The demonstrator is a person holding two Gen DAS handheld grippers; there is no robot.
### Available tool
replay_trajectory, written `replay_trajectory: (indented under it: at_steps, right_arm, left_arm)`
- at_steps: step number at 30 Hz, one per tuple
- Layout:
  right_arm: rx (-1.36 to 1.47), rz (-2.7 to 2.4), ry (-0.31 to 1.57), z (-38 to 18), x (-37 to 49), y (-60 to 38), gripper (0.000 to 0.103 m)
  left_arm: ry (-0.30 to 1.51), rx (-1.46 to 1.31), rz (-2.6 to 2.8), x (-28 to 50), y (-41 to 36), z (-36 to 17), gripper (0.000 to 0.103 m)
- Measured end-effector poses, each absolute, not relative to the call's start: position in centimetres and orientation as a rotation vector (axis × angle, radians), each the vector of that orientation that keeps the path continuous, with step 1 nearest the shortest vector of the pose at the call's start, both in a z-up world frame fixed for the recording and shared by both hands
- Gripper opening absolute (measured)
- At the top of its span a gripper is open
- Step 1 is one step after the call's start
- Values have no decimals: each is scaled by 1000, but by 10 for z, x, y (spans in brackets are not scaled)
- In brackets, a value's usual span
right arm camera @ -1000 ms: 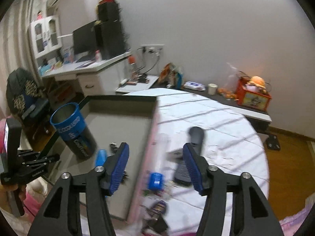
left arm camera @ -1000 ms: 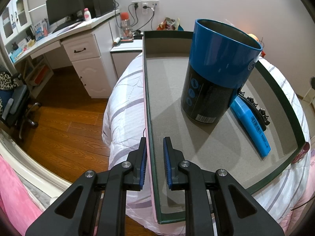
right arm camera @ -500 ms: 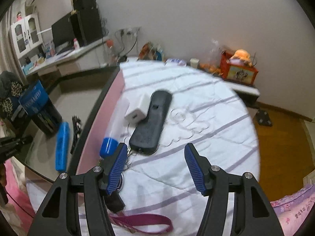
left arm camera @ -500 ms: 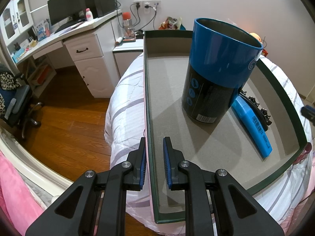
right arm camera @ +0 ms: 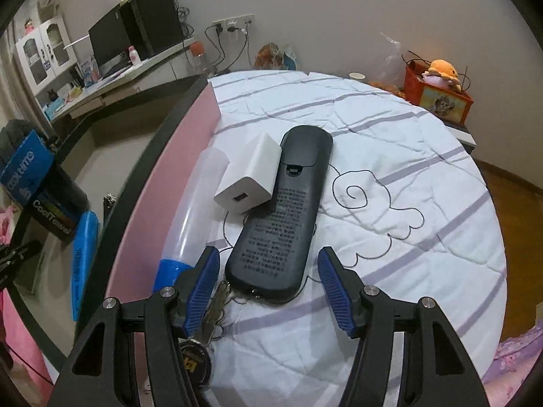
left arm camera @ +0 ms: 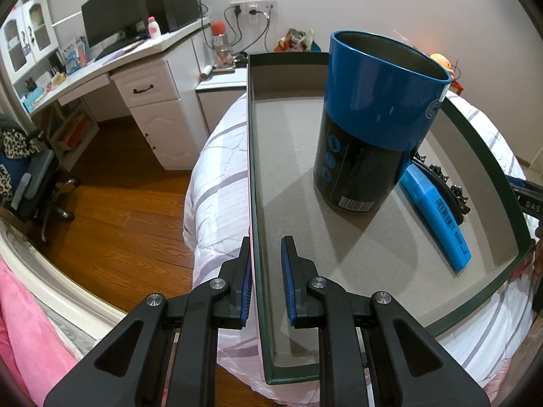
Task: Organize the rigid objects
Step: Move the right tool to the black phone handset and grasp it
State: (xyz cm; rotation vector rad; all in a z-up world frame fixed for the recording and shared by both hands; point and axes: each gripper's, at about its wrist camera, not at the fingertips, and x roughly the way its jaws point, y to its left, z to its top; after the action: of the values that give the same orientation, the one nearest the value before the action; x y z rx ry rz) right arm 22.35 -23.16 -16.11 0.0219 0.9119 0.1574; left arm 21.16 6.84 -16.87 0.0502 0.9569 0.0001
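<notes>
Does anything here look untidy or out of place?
Yes. The black handset, white charger, a clear tube with a blue cap and some keys lie loose on the bed, outside the tray. The charger sits tilted, leaning on the handset.

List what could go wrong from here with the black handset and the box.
1. The white charger leans on the black handset; lifting the handset would likely tip it off.
2. The keys lie by the right gripper and its lower-left finger, so closing may snag them.
3. The left gripper pinches only the box wall; the tall blue canister could topple if the box tilts.
</notes>
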Motion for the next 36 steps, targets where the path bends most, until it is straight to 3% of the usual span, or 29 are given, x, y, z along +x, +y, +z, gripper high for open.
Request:
replay_trajectory:
  at_steps: [4,11,21,36]
  right_arm:
    - [-5,161,921,-162,225,-231,51]
    - [-5,141,910,-158,210,-247,47]
    - [-7,107,933,-155,179,-268,47]
    - [-60,90,995,-156,244,-254,54]
  left_arm:
    - [957,50,0,212,68,-169,14]
    - [957,51,1,212,68,-168,14]
    - [957,50,1,212,68,-168,15]
    - [957,51,1,212,68,-169,15]
